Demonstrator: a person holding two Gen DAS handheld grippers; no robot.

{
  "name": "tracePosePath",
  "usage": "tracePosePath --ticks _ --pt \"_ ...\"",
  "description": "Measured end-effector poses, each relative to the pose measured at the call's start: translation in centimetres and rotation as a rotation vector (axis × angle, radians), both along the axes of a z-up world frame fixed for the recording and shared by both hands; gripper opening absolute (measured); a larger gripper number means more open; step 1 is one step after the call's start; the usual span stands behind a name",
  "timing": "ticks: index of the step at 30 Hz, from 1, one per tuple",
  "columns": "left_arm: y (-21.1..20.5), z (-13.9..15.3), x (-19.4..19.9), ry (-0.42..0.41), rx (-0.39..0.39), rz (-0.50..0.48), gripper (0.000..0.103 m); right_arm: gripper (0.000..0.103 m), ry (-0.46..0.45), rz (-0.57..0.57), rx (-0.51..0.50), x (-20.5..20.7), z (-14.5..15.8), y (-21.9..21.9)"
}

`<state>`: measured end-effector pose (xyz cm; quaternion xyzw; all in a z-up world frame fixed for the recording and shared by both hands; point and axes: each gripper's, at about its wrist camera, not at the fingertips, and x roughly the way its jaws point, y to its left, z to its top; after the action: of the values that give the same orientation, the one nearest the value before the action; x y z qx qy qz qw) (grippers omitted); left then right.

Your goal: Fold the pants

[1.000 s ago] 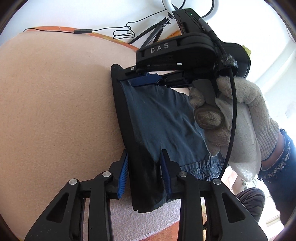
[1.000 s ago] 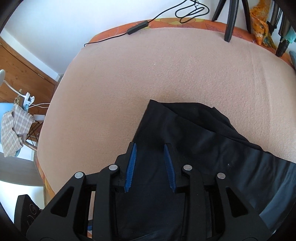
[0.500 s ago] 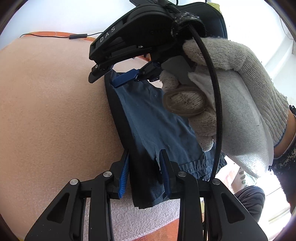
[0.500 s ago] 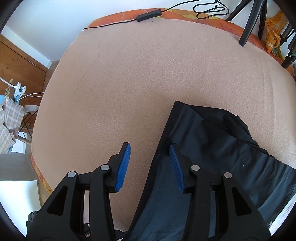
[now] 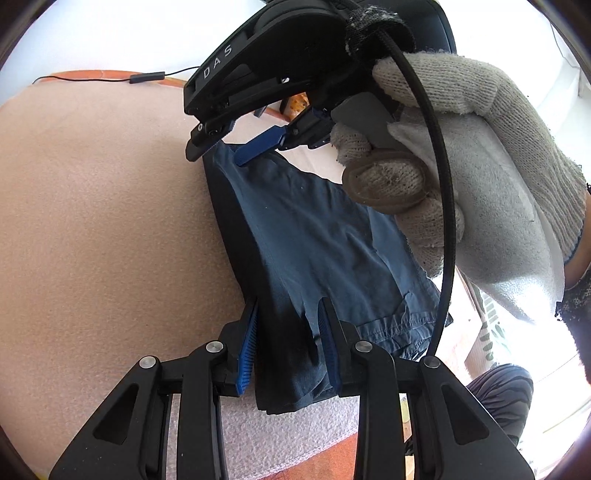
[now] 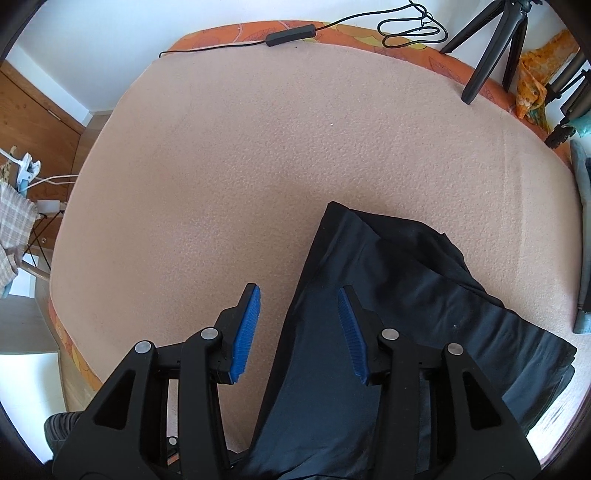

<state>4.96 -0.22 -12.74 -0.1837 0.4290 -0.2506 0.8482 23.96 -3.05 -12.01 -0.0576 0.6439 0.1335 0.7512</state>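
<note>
Left tongs (image 5: 288, 343) gripping pants (image 5: 317, 236), right tongs (image 6: 299, 332) open above them

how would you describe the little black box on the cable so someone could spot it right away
Start from the peach fleece blanket covering the table. Along its far orange edge runs a thin black cable. The small oblong black plastic box sits inline on it, the only solid block beside the cable's loose loops.

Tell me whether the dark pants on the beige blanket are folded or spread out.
Folded: the dark pants lie doubled in stacked layers on the beige blanket, with layered edges showing at one end.
</note>
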Motion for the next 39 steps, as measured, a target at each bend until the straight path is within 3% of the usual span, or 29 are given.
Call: tracePosePath --ticks 3,7,8,10,11,13,16,20,22,24,27,32,39 --pt "-0.2 0.2 0.1 -0.002 0.007 -0.008 0.028 0.046 0.039 -0.008 0.014 -0.1 -0.6 0.3" --pt "-0.4 0.5 -0.1 -0.003 0.011 -0.009 0.028 0.046 0.029 0.021 -0.096 0.1 -2.0 1.1" --pt "-0.4 0.6 0.0 -0.004 0.015 -0.009 0.028 0.043 0.031 0.022 -0.113 0.1 -2.5 1.1" --pt "-0.4 0.9 0.2 0.003 0.016 0.002 0.028 0.028 0.026 0.025 -0.135 -0.1 -3.1 0.9" --pt "-0.1 1.1 0.2 0.009 0.019 0.012 0.028 0.026 0.013 0.022 -0.123 -0.2 -3.0 0.6" --pt "-0.4 1.2 0.1 0.013 0.030 0.027 0.035 0.013 0.008 0.017 -0.082 -0.4 -2.7 -0.3" --pt "-0.8 1.0 0.1 0.019 0.066 0.045 0.053 0.007 0.009 -0.024 0.004 -0.6 -2.2 -1.8" --pt "-0.9 0.1 0.8 0.080 0.043 0.040 0.053 0.005 -0.012 -0.059 0.090 -1.1 -1.7 -3.6" --pt "-0.7 0.1 0.9 0.076 0.016 0.009 0.050 0.005 -0.027 -0.077 0.140 -1.5 -1.2 -5.1" --pt "-1.1 0.3 0.8 0.047 0.012 -0.014 0.027 0.005 -0.037 -0.099 0.199 -1.8 -0.5 -6.3" --pt "-1.0 1.1 0.9 0.005 -0.023 -0.023 0.013 0.004 -0.064 -0.134 0.287 -2.2 0.5 -8.2" --pt "-0.3 2.7 0.4 -0.066 -0.052 -0.032 0.010 0.004 -0.113 -0.186 0.429 -2.5 2.8 -10.1" --pt "2.2 3.0 -1.0 -0.092 -0.055 -0.007 0.009 0.004 -0.152 -0.152 0.461 -2.5 3.9 -6.9"
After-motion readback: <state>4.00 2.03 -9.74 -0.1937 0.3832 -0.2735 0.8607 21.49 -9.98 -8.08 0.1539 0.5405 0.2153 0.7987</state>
